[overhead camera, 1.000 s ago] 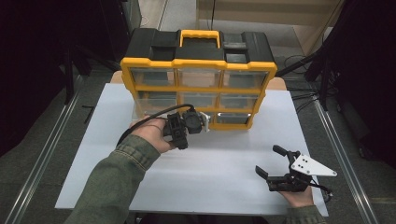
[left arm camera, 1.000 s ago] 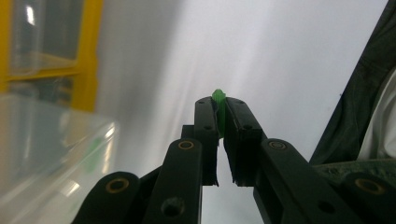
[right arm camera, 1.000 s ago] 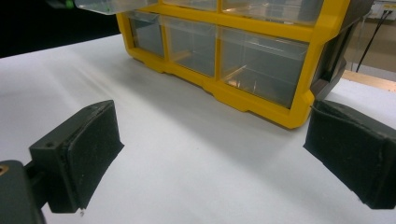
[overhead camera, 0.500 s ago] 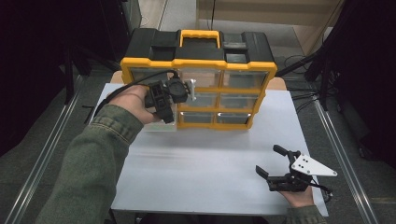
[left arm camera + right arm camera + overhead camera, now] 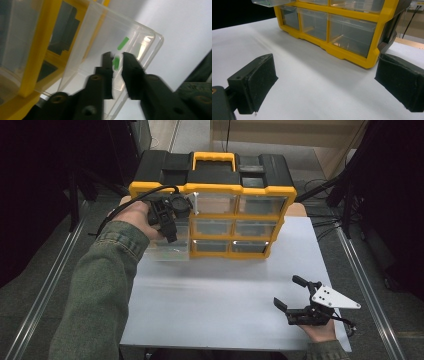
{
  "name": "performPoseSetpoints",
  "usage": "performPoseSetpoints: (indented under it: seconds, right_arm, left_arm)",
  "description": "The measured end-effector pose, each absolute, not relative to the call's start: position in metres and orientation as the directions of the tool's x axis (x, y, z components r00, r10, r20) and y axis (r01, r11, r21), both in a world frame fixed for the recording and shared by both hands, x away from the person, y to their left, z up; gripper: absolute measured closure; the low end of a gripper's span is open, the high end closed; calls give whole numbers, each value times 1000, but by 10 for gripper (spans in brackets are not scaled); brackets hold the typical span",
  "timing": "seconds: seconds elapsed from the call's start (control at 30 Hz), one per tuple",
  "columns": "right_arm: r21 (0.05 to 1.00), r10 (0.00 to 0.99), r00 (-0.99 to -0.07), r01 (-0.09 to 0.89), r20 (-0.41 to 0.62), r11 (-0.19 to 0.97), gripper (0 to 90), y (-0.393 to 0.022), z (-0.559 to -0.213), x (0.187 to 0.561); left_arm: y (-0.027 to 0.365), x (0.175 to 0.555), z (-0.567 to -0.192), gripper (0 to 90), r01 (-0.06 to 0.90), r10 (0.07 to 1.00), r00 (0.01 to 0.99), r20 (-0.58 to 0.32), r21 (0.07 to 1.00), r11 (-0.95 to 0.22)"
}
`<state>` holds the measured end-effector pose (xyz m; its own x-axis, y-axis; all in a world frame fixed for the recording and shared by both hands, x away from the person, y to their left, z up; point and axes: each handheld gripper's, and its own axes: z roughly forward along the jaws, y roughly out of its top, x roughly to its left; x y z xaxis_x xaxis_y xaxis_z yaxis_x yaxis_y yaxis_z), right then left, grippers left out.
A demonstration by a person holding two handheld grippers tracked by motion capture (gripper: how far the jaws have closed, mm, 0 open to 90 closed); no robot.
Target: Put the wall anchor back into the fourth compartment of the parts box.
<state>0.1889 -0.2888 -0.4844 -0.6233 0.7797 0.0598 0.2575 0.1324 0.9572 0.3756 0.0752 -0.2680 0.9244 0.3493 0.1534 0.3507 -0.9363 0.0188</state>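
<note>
Clear plastic drawer (image 5: 169, 247) pulled out of the left column of the yellow organiser (image 5: 235, 222), hanging over the white bench (image 5: 225, 290); small green pieces (image 5: 123, 43) visible inside through the wall. Left gripper (image 5: 115, 58) at the drawer's front edge, jaws nearly closed and just easing apart, narrow gap between them with the drawer lip there; firm grip not certain. Right gripper (image 5: 291, 296) resting near the bench's near right corner, well apart from the organiser, jaws spread wide, holding nothing.
</note>
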Motion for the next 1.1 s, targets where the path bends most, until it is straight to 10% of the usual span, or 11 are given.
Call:
performPoseSetpoints:
  seconds: [0.3,0.5,1.1]
  right_arm:
    - [956,780,-622,262,61,134,34,-289,-485,189]
    - [957,781,-621,259,61,132,33,-289,-485,189]
    - [956,783,-619,264,65,129,32,-289,-485,189]
  left_arm:
    - [72,368,-265,438,368,365,898,245,35,-929]
    - [74,365,-261,203,401,405,901,154,55,-914]
    - [61,312,-262,166,302,312,933,178,80,-950]
